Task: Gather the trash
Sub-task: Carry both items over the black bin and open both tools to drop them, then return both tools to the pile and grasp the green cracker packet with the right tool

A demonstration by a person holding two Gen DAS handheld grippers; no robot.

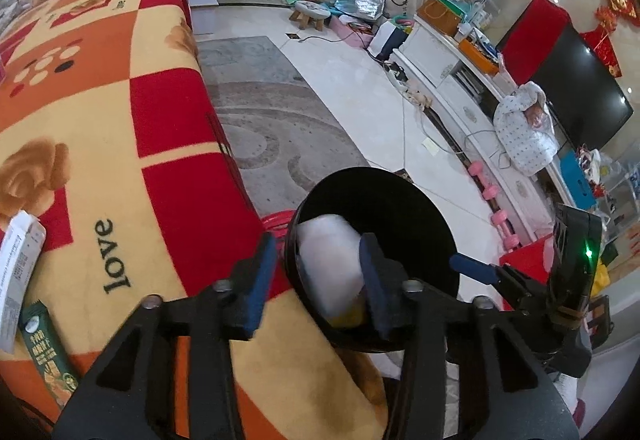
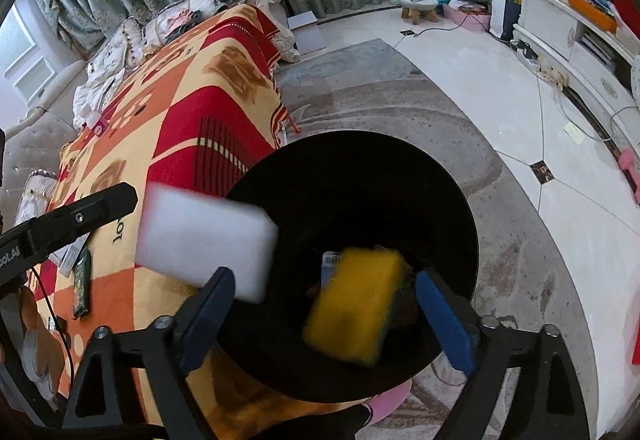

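Note:
A black trash bin (image 1: 400, 199) stands on the floor beside the blanket-covered table; it also shows in the right wrist view (image 2: 360, 175). A blurred white sponge block (image 1: 330, 264) is in mid-air at the bin's mouth, between my left gripper's (image 1: 316, 280) open fingers; it also shows at the bin's left rim (image 2: 204, 240). A blurred yellow sponge (image 2: 354, 314) is falling into the bin between my right gripper's (image 2: 326, 324) open fingers. Neither gripper holds anything. A green snack wrapper (image 1: 50, 356) and a white box (image 1: 18, 272) lie on the table.
The red, orange and yellow blanket (image 1: 120, 127) covers the table at left. A grey rug (image 1: 276, 127) and white tiles lie beyond the bin. A white TV cabinet (image 1: 460, 95) with a TV (image 1: 580, 87), pink dumbbells (image 1: 492, 195) and a small stool (image 1: 312, 13) stand further off.

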